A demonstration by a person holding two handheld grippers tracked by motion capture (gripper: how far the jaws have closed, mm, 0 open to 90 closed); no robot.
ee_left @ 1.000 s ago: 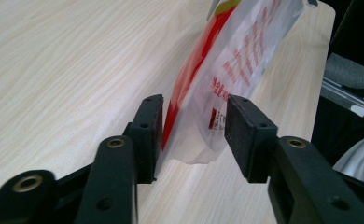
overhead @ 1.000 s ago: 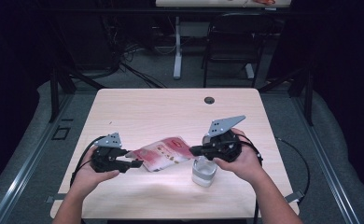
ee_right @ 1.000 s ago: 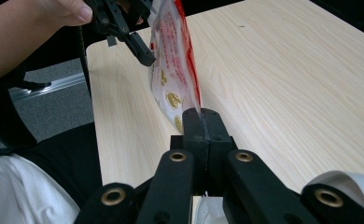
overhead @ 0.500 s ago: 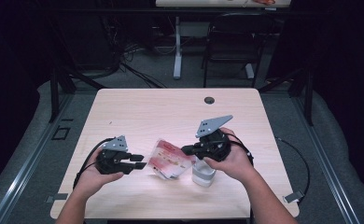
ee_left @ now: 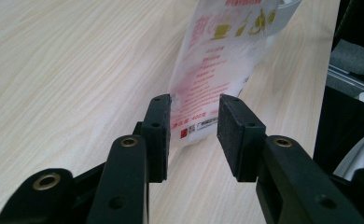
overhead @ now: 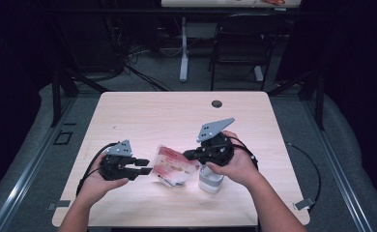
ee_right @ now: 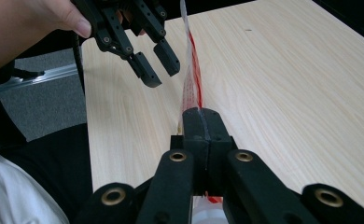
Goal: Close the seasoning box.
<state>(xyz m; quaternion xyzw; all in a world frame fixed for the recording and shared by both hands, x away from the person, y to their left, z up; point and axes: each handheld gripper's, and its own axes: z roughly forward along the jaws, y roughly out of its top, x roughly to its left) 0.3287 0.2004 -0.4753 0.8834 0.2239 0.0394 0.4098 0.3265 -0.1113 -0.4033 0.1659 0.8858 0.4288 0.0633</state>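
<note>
A red-and-white printed plastic pouch hangs over the table's near middle. My right gripper is shut on its upper edge, and the right gripper view has the pouch edge-on, rising from the closed jaws. My left gripper stands open at the pouch's left end. In the left gripper view the pouch's lower corner sits just beyond the open gripper, between the pads but not pinched. The left gripper also appears open at the top of the right gripper view.
A small white container stands on the wooden table just under the right hand. A round cable hole lies near the far edge. A chair and a desk leg stand beyond the table.
The pouch was stretched between both grippers a second ago. The left gripper has since let go and opened. Both hands came nearer the table's front edge, and the pouch now hangs from the right gripper.
</note>
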